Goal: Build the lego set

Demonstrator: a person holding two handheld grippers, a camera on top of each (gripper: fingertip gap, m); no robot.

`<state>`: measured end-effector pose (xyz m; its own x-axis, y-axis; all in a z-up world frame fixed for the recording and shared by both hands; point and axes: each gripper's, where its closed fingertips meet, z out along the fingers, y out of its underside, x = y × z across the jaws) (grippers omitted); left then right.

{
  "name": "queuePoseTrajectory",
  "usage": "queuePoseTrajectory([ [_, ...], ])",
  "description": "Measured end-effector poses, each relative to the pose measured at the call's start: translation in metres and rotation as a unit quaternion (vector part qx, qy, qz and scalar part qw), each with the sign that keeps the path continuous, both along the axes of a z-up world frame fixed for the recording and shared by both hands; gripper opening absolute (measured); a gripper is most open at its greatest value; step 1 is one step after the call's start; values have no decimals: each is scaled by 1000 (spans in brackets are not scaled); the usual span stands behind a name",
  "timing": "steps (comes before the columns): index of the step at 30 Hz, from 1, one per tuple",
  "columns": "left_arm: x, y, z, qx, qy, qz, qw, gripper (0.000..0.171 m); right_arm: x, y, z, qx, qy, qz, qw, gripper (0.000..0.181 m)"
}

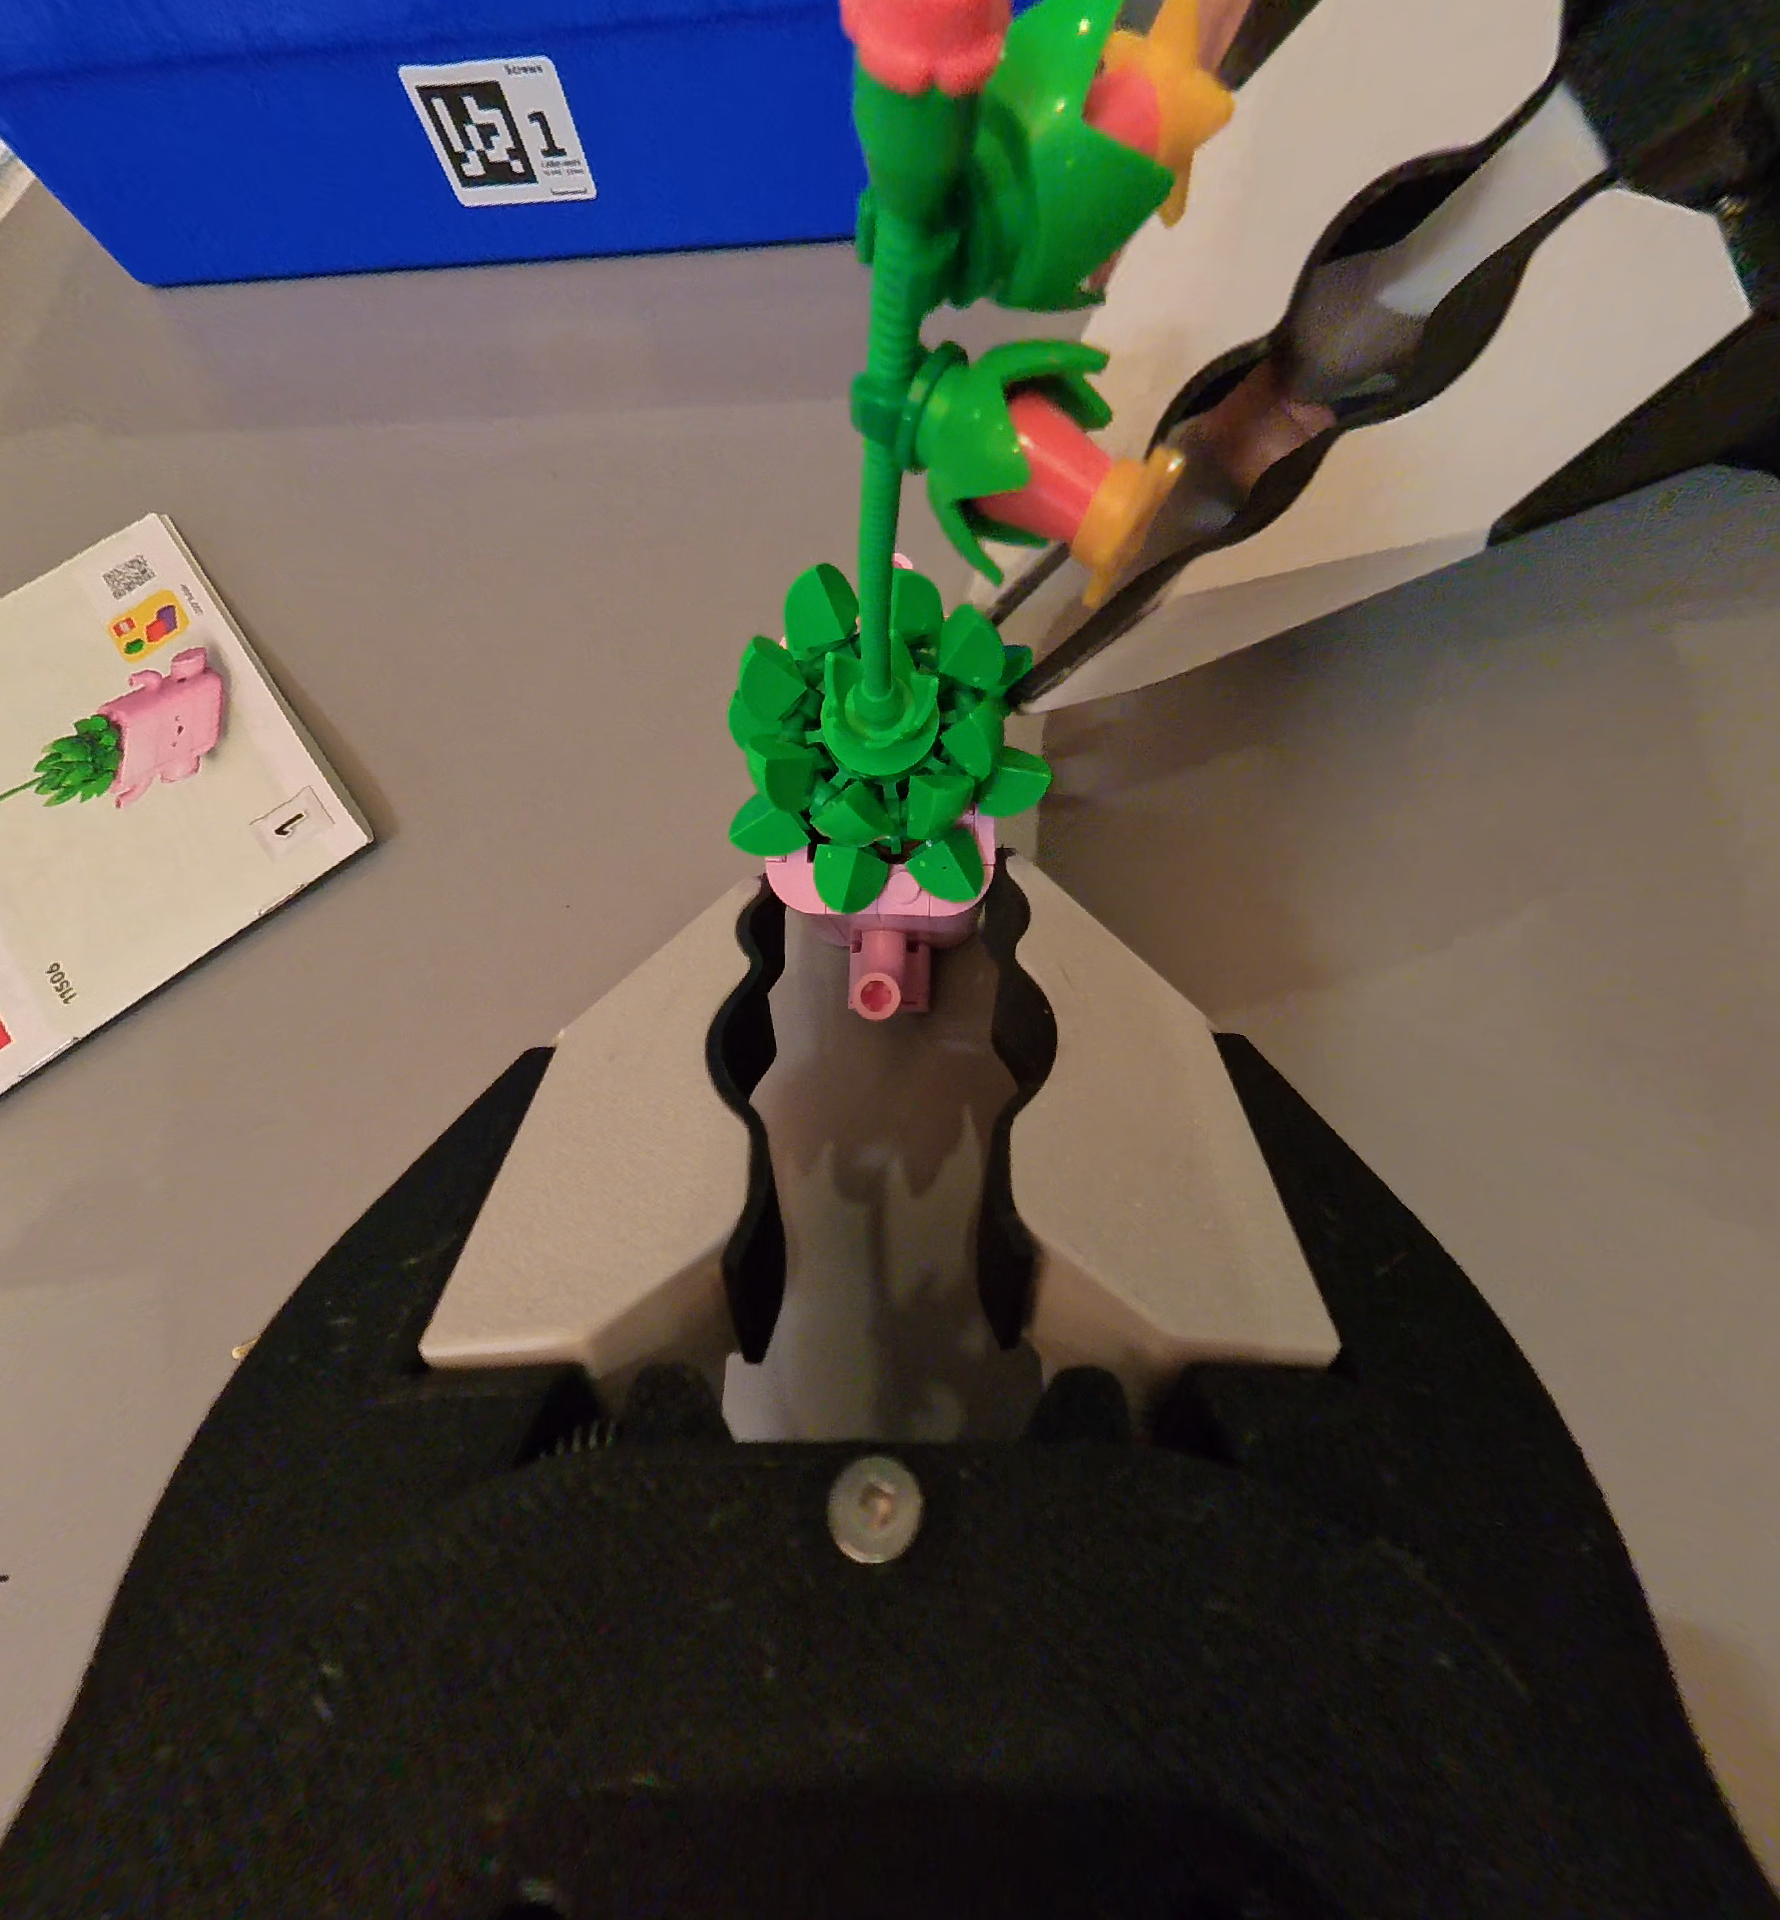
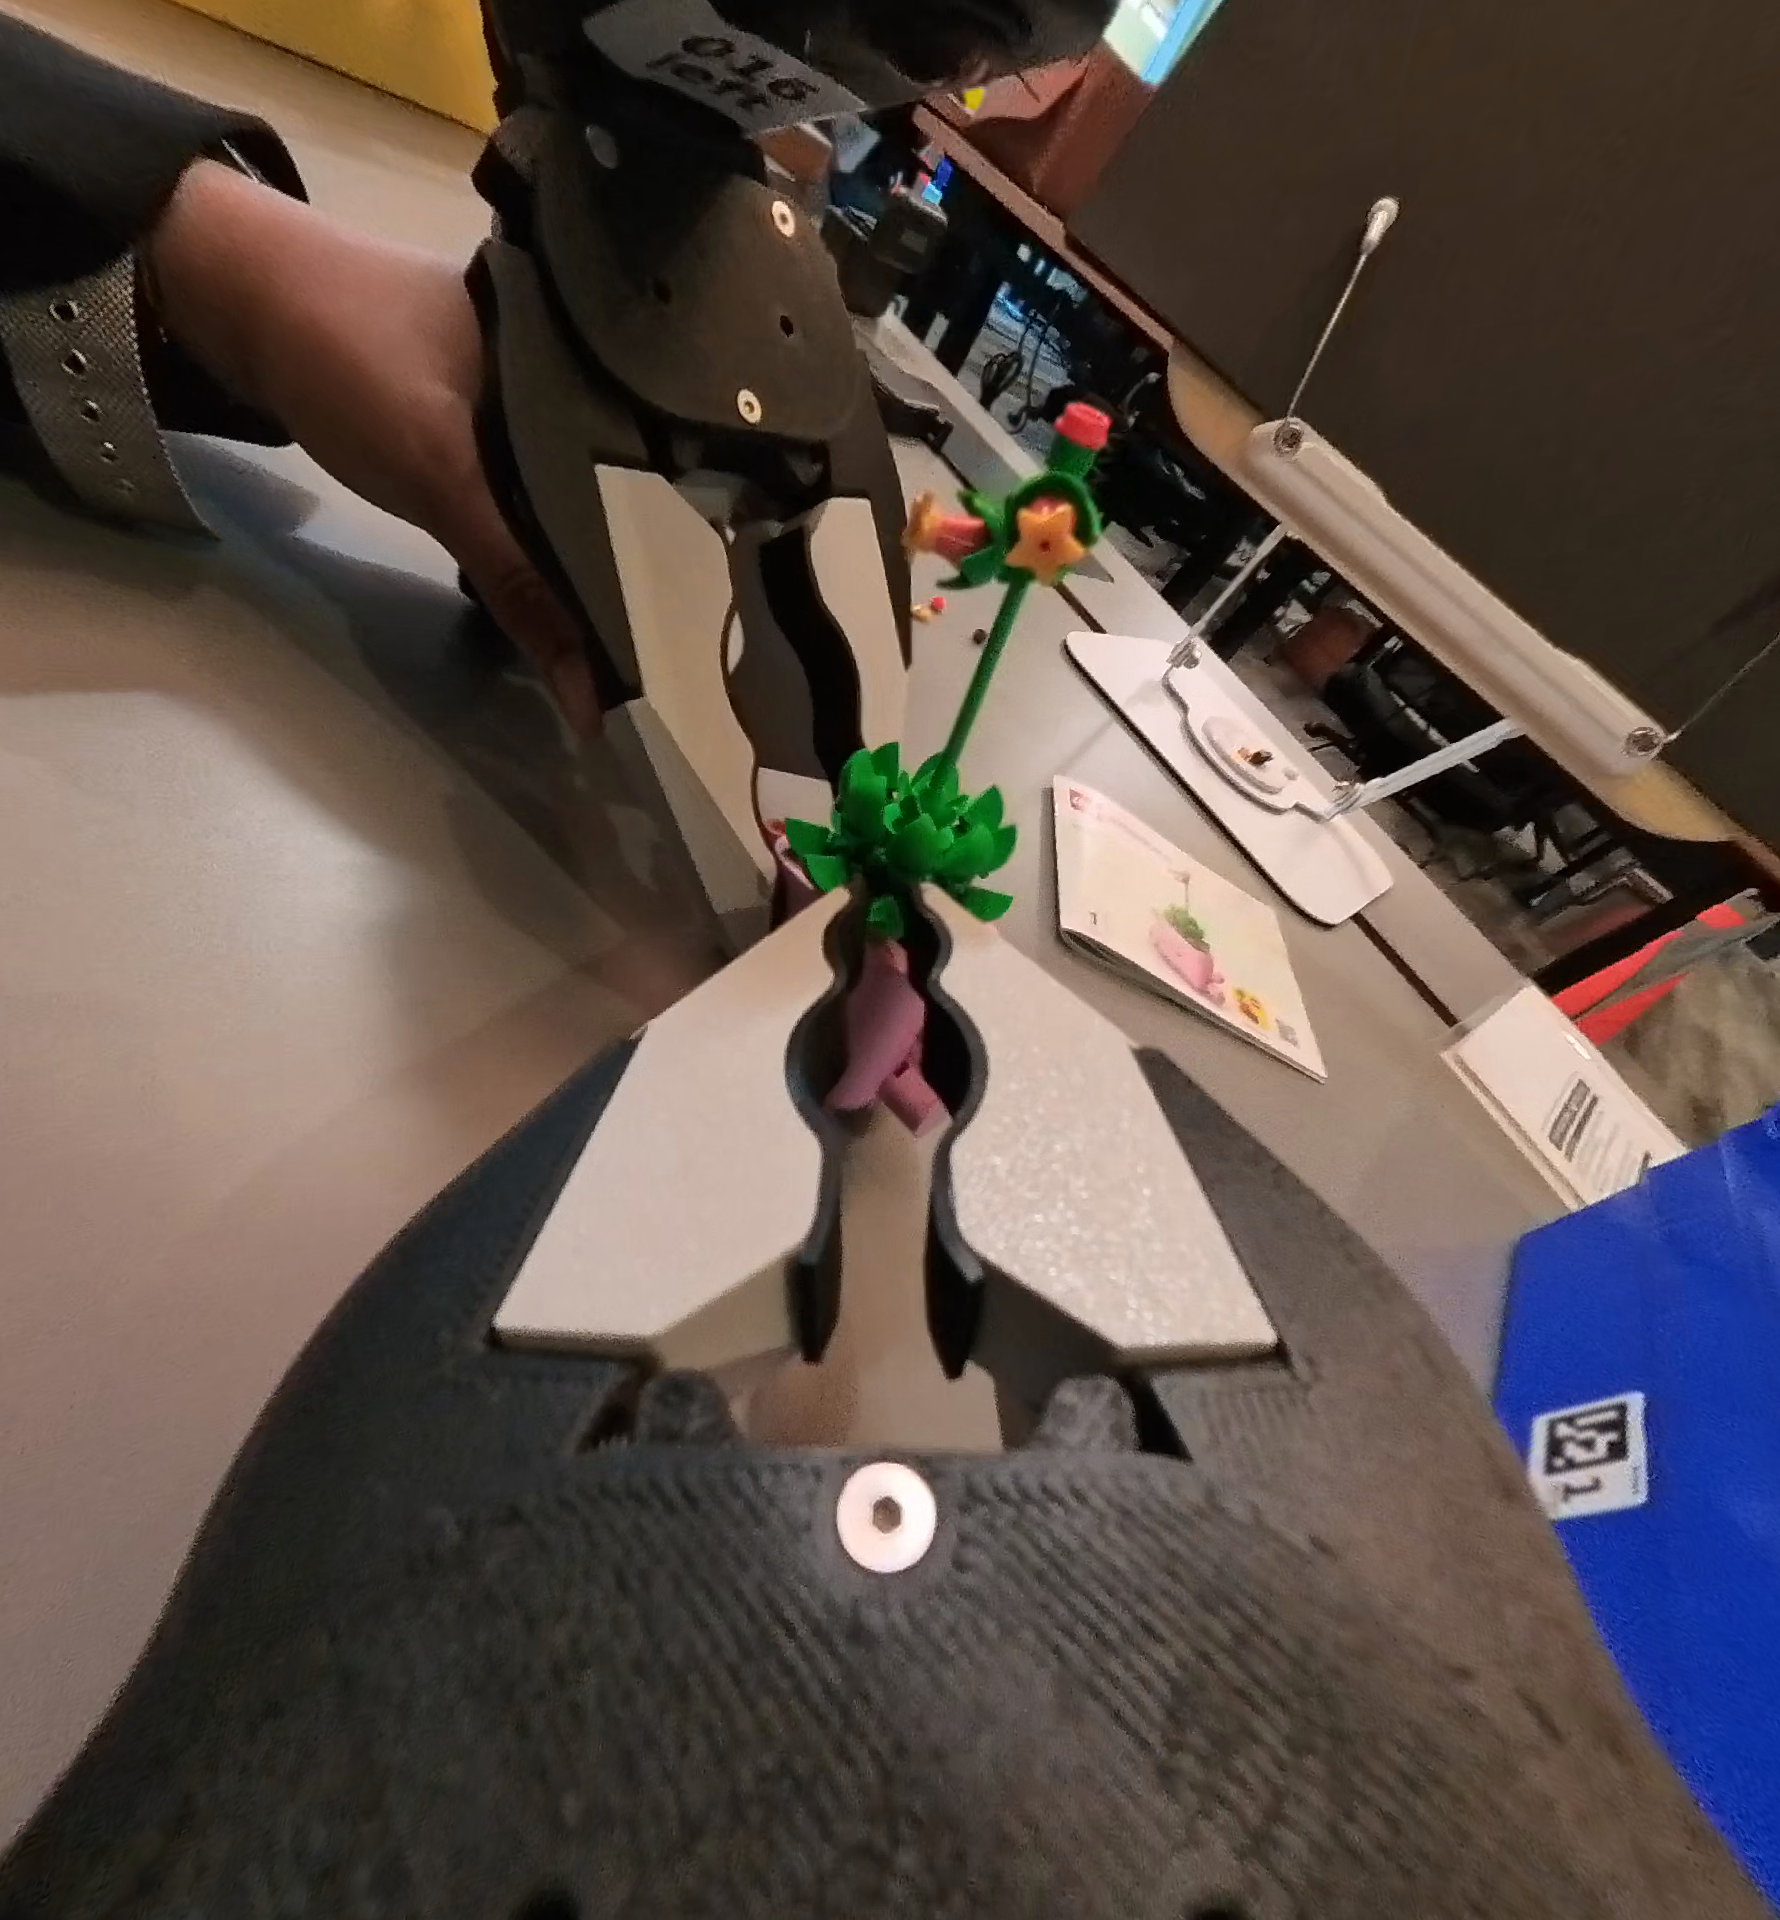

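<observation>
Worktop [image 1: 346,468]: grey, our booklet [image 1: 127,790] lying flat
Left gripper [image 1: 881,914]: we've clamped the pink pot [image 1: 891,914]
Right gripper [image 2: 886,935]: pinching the same plant model [image 2: 912,831]
Blue bin [image 1: 242,156]: contents hidden

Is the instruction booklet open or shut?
Shut. The booklet lies flat on the table with its front cover up, no inner pages showing in either view.

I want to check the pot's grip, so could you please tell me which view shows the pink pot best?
The left wrist view: the pink pot sits lit and sharp between the left gripper jaws, under the green leaves. In the right wrist view the pot is shadowed and partly hidden between the right gripper jaws.
</observation>
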<state>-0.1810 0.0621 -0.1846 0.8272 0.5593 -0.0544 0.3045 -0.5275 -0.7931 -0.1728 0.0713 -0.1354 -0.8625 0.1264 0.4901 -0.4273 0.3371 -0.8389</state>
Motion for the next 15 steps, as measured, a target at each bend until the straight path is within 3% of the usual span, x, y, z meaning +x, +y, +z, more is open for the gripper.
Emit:
queuePoseTrajectory([
  [15, 0, 0, 0, -1, 0, 0, 1000, 40, -1, 1, 0, -4, -22, 5, 1000, 2],
])
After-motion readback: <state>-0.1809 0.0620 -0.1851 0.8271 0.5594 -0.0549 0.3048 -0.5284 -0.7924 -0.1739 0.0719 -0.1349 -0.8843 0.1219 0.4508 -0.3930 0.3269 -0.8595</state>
